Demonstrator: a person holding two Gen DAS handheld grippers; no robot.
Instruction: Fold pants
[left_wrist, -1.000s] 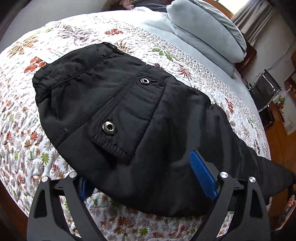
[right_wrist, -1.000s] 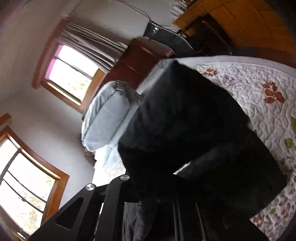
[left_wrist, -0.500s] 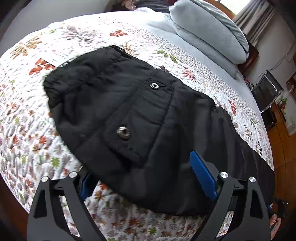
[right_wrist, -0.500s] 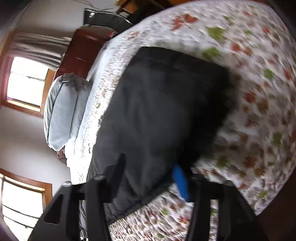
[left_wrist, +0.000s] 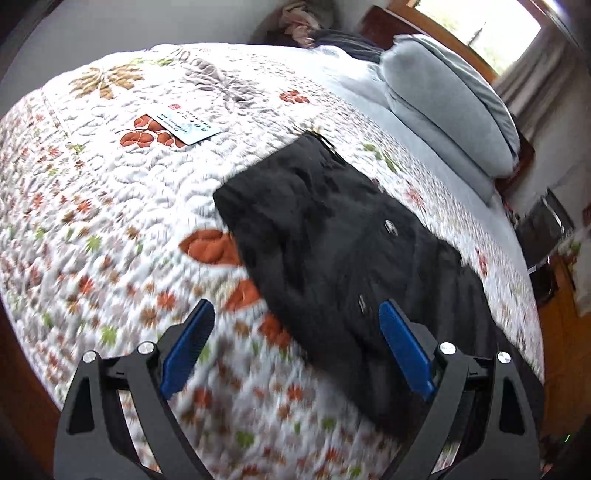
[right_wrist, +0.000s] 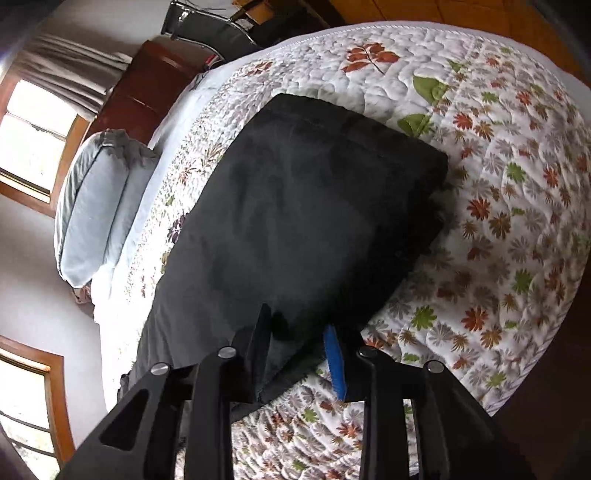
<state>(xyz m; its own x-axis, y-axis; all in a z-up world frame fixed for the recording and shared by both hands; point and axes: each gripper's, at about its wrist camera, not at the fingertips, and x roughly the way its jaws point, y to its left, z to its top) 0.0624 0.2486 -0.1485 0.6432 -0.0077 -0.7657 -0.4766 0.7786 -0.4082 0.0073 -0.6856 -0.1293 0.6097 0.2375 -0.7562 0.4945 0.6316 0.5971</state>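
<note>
Pants (left_wrist: 343, 251), black, lie flat on floral quilt (left_wrist: 110, 229) of bed, stretched from about 12 o'clock of the garment's waistband end toward 5 o'clock in left wrist view; two metal snaps (left_wrist: 390, 226) visible on a pocket flap near middle. Left gripper (left_wrist: 295, 347) spread wide, blue pads apart, holding nothing; left pad (left_wrist: 188, 347) over bare quilt at 7 o'clock, right pad (left_wrist: 404, 354) over the near edge of the pants at 5 o'clock, cannot tell if it touches the cloth. Left view motion-blurred, fine detail soft. White card (left_wrist: 186, 125) with print lies on quilt at 11 o'clock, well apart from pants. Grey pillows (left_wrist: 447, 114) stacked at 1 o'clock by headboard, window behind. In right wrist view the pants (right_wrist: 295, 206) fill centre, a squared end at 1 o'clock, body running down to 7 o'clock. Right gripper (right_wrist: 299, 343) closed down on the pants edge at 6 o'clock: black cloth sits between the dark finger (right_wrist: 255, 350) and the blue pad (right_wrist: 334, 362), fold of fabric bunched in the gap. Quilt (right_wrist: 498, 221) exposed at 3 o'clock, pillows (right_wrist: 96, 206) at 9 o'clock, wooden nightstand (right_wrist: 147, 88) at 11 o'clock, dark chair (right_wrist: 214, 26) at 12 o'clock.
</note>
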